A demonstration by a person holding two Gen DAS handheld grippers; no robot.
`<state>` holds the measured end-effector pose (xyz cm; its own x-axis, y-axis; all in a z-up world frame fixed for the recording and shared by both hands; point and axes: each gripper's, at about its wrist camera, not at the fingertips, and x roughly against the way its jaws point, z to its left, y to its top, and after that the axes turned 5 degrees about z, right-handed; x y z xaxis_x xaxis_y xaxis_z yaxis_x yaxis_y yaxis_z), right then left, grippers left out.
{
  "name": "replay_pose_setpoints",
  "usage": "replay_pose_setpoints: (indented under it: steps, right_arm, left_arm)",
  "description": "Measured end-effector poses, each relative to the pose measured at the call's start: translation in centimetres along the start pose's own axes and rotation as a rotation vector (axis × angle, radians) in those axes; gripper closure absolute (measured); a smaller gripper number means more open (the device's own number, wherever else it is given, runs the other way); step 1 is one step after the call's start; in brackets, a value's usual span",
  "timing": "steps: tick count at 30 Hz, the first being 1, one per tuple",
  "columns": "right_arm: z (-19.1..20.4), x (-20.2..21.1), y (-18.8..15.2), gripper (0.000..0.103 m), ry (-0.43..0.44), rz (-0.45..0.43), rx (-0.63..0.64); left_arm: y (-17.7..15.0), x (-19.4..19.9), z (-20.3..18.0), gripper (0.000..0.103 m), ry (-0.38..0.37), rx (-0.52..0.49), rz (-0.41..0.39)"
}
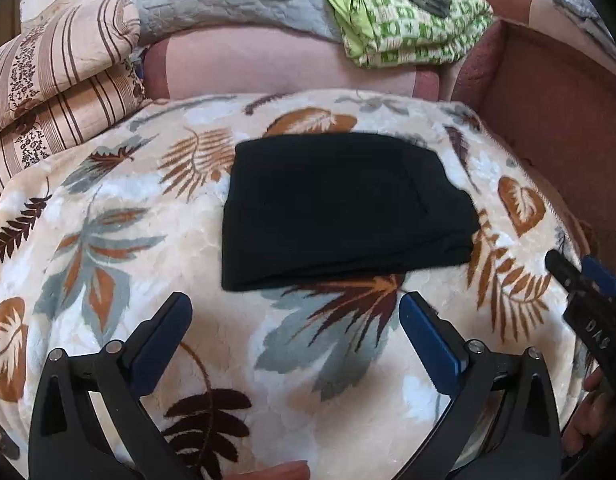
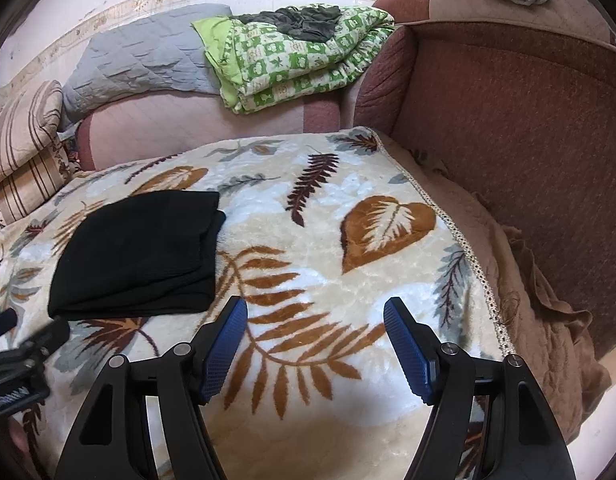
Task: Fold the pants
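Pants [image 1: 343, 212] folded on leaf-print blanket [image 1: 108, 220], left gripper [image 1: 296, 316] and right gripper [image 2: 315, 320] jaws apart, empty.

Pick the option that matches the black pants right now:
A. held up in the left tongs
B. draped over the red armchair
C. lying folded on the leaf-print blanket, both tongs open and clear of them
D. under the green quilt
C: the black pants lie as a folded stack on the leaf-print blanket, with the left tongs and right tongs open and empty.
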<state>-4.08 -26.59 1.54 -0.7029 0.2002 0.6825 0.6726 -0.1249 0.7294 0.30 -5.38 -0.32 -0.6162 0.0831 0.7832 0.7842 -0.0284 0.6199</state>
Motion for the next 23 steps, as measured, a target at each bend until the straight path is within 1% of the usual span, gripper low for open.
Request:
replay_pose_setpoints:
  steps: [2, 4, 7, 10, 13, 23]
  right_arm:
    - [0.2, 0.3, 0.0, 0.031, 0.029, -0.01, -0.002]
    - [0.4, 0.5, 0.1, 0.031, 0.082, -0.019, -0.011]
    - [1.1, 0.8, 0.2, 0.031, 0.199, -0.03, -0.002]
    - [2.3, 1.1, 0.1, 0.031, 0.252, -0.04, 0.035]
    - [3.1, 1.2, -0.1, 0.031, 0.252, -0.048, 0.062]
    - [2.7, 0.9, -0.3, 0.031, 0.25, -0.037, 0.059]
  left_arm:
    - [-0.1, -0.2, 0.1, 0.0, -0.007, 0.006, 0.023]
    - [-0.2, -0.2, 0.3, 0.0, -0.018, 0.014, 0.025]
    - [-0.2, -0.1, 0.4, 0.0, -0.002, 0.023, 0.023]
    - [-0.2, -0.2, 0.7, 0.0, 0.017, 0.03, 0.029]
    - [-0.2, -0.2, 1.0, 0.0, 0.013, 0.042, 0.035]
    - [-0.5, -0.4, 1.0, 0.0, 0.026, 0.035, 0.039]
